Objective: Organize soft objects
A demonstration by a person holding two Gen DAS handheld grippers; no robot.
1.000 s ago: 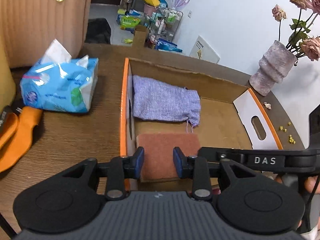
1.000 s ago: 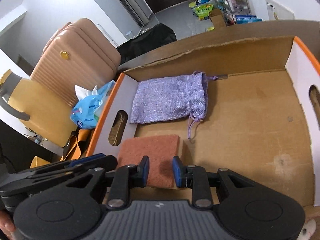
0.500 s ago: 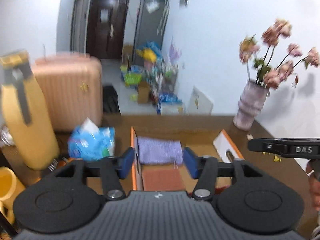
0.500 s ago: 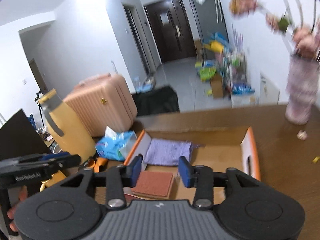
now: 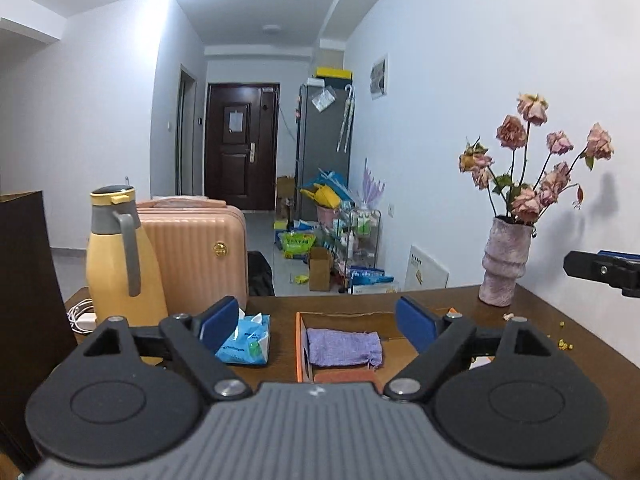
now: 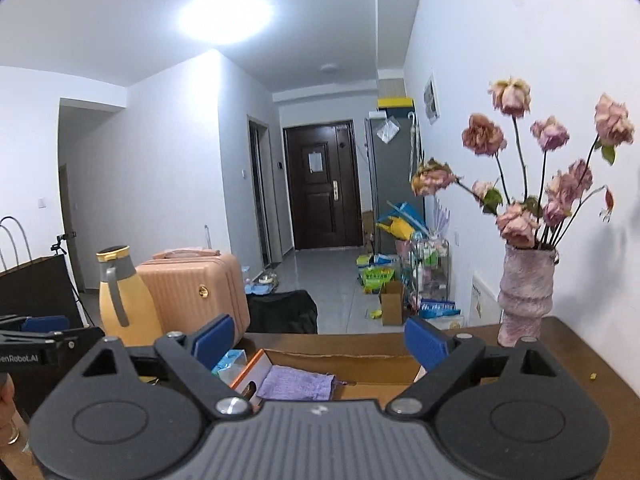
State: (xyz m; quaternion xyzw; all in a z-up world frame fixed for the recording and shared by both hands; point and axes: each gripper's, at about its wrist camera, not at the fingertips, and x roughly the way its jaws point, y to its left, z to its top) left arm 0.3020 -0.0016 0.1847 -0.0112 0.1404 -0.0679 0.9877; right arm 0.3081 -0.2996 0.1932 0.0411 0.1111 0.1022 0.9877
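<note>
The left gripper (image 5: 318,326) and the right gripper (image 6: 319,342) both hover above the near edge of the tabletop (image 5: 532,332), jaws released wide and holding nothing. The purple pouch (image 5: 343,346) lies inside the cardboard box (image 5: 299,344), against its far-left part, with the rust-coloured pad (image 5: 346,377) just near of it in the same box. Left of the box sits a blue tissue pack (image 5: 245,342). A yellow flask (image 5: 120,264) stands far left, and a vase (image 5: 506,264) of dried roses far right.
</note>
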